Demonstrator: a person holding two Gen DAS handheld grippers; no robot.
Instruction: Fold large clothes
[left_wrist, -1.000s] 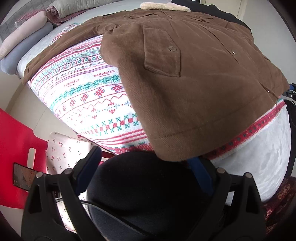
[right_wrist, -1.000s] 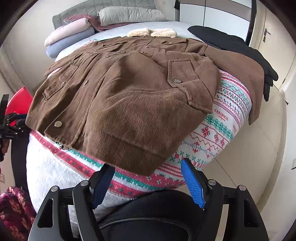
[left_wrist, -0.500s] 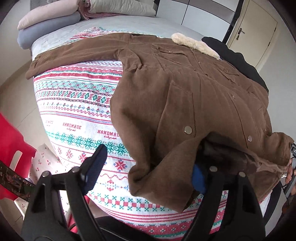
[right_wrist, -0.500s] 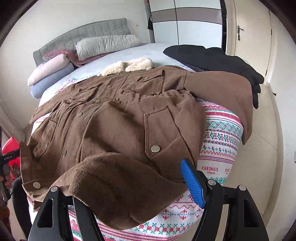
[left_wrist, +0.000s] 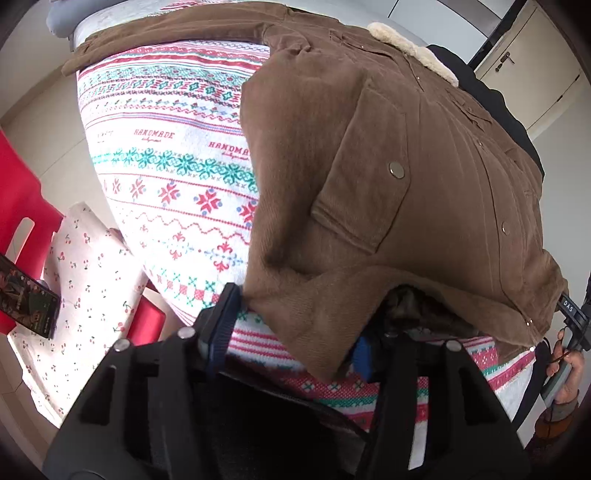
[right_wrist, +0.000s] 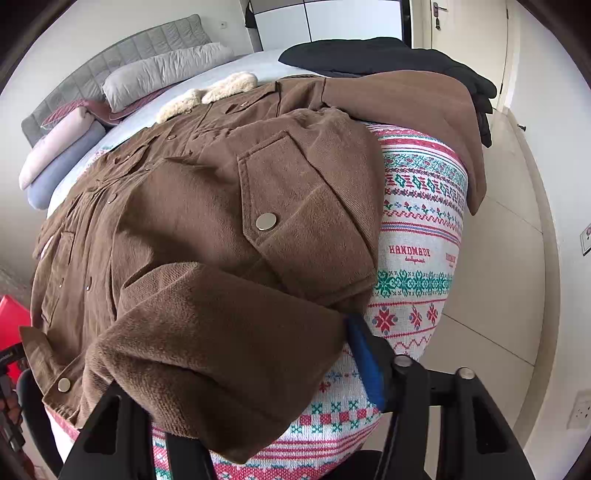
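The brown corduroy jacket (right_wrist: 207, 206) lies spread on the patterned blanket (right_wrist: 417, 236) over the bed. Its hem folds hide one finger of each tool. The left tongs (left_wrist: 295, 325) and right tongs (right_wrist: 236, 373) have just been closing and now clench that hem at the bed's near edge.

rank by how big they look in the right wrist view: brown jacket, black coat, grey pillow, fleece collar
1. brown jacket
2. black coat
3. grey pillow
4. fleece collar

The coat and pillow lie farther back, so their true sizes stay unsure.
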